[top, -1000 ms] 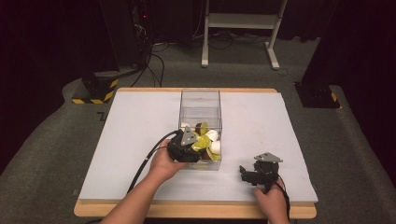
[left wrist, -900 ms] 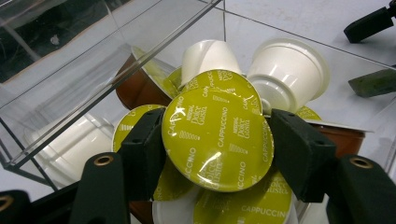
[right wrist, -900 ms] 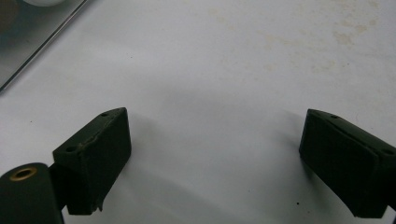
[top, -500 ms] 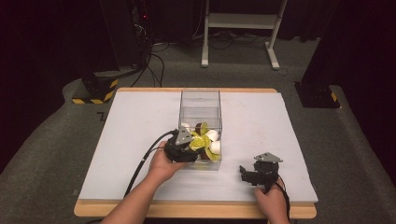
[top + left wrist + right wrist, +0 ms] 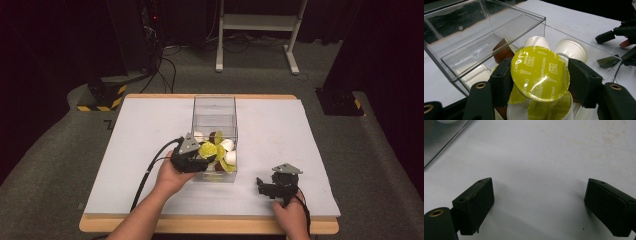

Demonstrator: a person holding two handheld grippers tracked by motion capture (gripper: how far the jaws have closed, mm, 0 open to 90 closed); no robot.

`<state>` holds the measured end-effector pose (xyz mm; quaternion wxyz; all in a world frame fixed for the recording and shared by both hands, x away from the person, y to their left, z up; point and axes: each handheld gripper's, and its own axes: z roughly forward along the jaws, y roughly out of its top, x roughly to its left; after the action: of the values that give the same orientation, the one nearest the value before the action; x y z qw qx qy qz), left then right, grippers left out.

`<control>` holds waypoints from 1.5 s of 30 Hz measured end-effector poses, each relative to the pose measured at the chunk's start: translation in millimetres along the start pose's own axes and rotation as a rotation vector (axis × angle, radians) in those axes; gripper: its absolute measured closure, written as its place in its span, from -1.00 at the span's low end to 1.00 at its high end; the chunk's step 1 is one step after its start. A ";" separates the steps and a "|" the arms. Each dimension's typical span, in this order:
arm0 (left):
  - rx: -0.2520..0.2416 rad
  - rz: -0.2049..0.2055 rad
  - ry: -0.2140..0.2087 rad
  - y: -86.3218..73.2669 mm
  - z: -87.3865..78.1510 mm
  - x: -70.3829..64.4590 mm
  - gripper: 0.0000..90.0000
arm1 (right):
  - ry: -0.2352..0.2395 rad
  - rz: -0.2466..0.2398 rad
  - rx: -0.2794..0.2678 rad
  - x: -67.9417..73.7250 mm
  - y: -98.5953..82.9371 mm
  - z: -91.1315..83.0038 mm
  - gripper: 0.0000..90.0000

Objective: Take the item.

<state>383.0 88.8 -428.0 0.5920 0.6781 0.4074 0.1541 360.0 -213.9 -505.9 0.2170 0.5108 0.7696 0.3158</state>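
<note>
Capsule: I hold a yellow-green cappuccino capsule (image 5: 540, 75) above the near end of the clear plastic box (image 5: 214, 107); its foil lid faces my left camera, tilted, so its axis points toward me.
Left gripper (image 5: 205, 156): both jaws are pressed on the capsule rim, one at each side.
Box content: white capsules (image 5: 571, 50), a brown one (image 5: 502, 51) and other yellow-green ones lie under it.
Right gripper (image 5: 261, 186): jaws wide apart, nothing between them, low over the table, near the box.
Surface: white table top (image 5: 310, 135) with wooden edge.
Room: grey carpet floor (image 5: 45, 160), dark around, a white frame (image 5: 260, 22) behind.
</note>
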 end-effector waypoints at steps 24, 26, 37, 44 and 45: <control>-0.063 -0.045 0.012 11.9 -28.5 17.8 -0.12 | 0.000 0.002 0.000 0.0 0.0 0.0 -0.80; -0.068 -0.052 0.014 12.0 -31.5 19.3 -0.12 | 0.000 0.001 0.000 0.0 0.0 0.0 -0.80; -0.085 -0.059 0.048 13.3 -47.9 33.8 -0.12 | 0.000 0.004 0.001 0.0 0.0 -0.1 -0.80; -0.091 -0.069 0.074 10.0 -56.0 41.5 -0.12 | 0.001 0.003 0.001 0.0 0.0 0.0 -0.80; -0.083 -0.059 0.078 9.5 -57.4 43.4 -0.12 | 0.000 0.003 0.001 0.0 0.0 -0.1 -0.80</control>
<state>373.8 159.9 -416.5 0.6074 0.6343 0.4432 0.1798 360.0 -213.9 -505.9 0.2159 0.5121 0.7690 0.3158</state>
